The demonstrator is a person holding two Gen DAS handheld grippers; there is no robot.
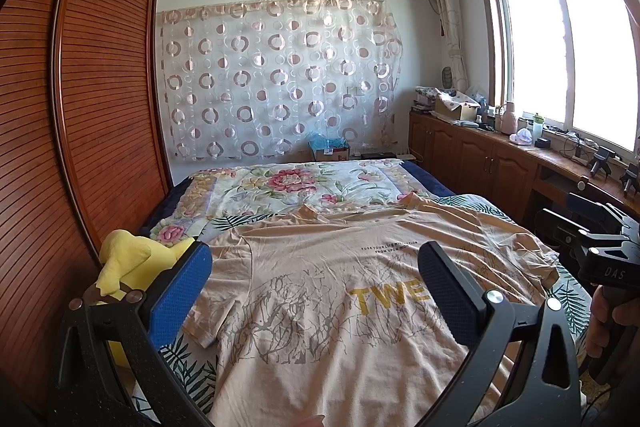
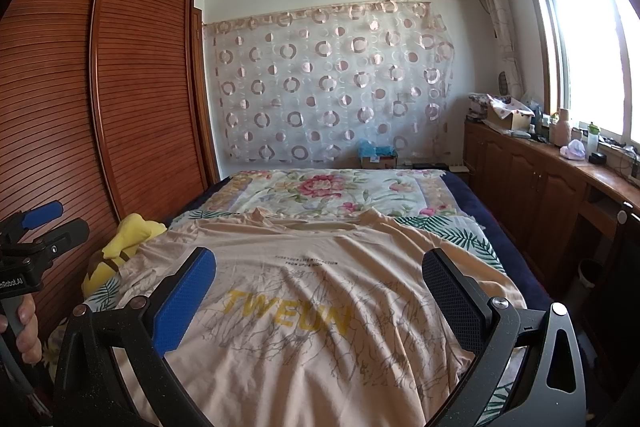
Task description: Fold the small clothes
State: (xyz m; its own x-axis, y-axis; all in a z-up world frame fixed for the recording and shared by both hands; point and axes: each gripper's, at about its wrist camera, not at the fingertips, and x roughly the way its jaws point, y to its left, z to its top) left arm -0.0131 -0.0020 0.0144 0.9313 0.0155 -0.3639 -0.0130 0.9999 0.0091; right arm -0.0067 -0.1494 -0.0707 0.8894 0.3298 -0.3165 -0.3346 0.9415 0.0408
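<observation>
Folding is not yet starting: we are holding both grippers, left gripper and right gripper, fingers spread and empty, above the T-shirt lying flat and unfolded.

The left gripper has a black, speckled frame with two curved arms. One finger wears a blue dimpled pad, the other a black dimpled pad. Round silver screws sit at the finger joints, and triangular cut-outs pierce the frame. The right gripper is built alike, with the same blue and black pads; seen from the left gripper, its black body bears white letters "DAS". A bare hand grips a dark handle beside white lettering "Robot.AI".
</observation>
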